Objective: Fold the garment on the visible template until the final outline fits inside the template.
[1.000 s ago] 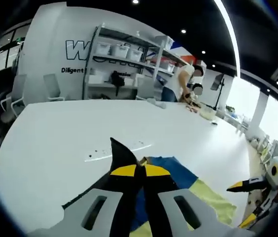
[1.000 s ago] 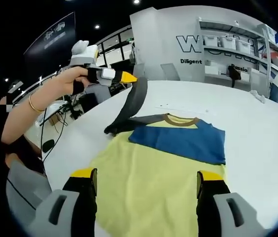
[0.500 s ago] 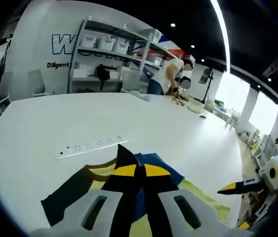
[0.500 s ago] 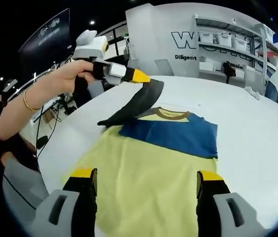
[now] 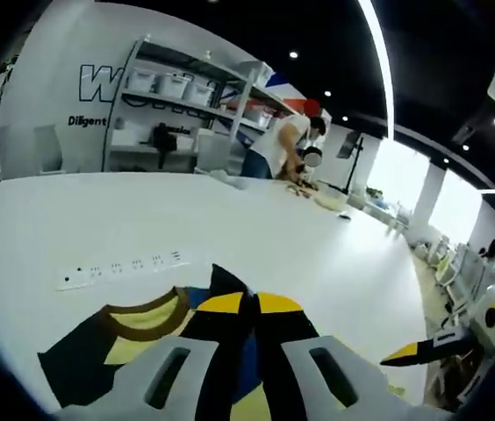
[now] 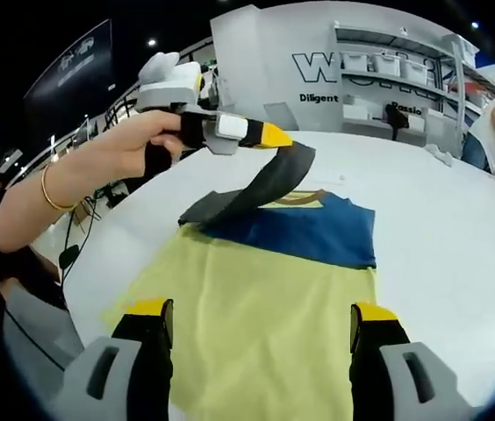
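A yellow T-shirt [image 6: 256, 307] with a blue upper panel [image 6: 304, 232] and dark grey sleeves lies flat on the white table [image 6: 441, 237]. My left gripper [image 6: 272, 137] is shut on the dark grey sleeve [image 6: 261, 184], holding it lifted over the shirt's collar [image 6: 296, 200]. In the left gripper view the shut jaws [image 5: 240, 303] pinch that sleeve [image 5: 226, 285], with the brown collar [image 5: 147, 316] below left. My right gripper [image 6: 261, 320] hovers open above the yellow lower part, nothing between its fingers; its yellow tip [image 5: 410, 353] shows in the left gripper view.
A strip of template marks [image 5: 125, 265] lies on the table [image 5: 318, 246] beyond the collar. Shelving with bins [image 5: 186, 114] and a person [image 5: 278, 145] stand at the far side. A hand and forearm [image 6: 81, 184] hold the left gripper. Chairs [image 5: 46, 149] line the far edge.
My left gripper has carried the grey sleeve further across, over the collar toward the blue panel. The right gripper stays open over the yellow part.
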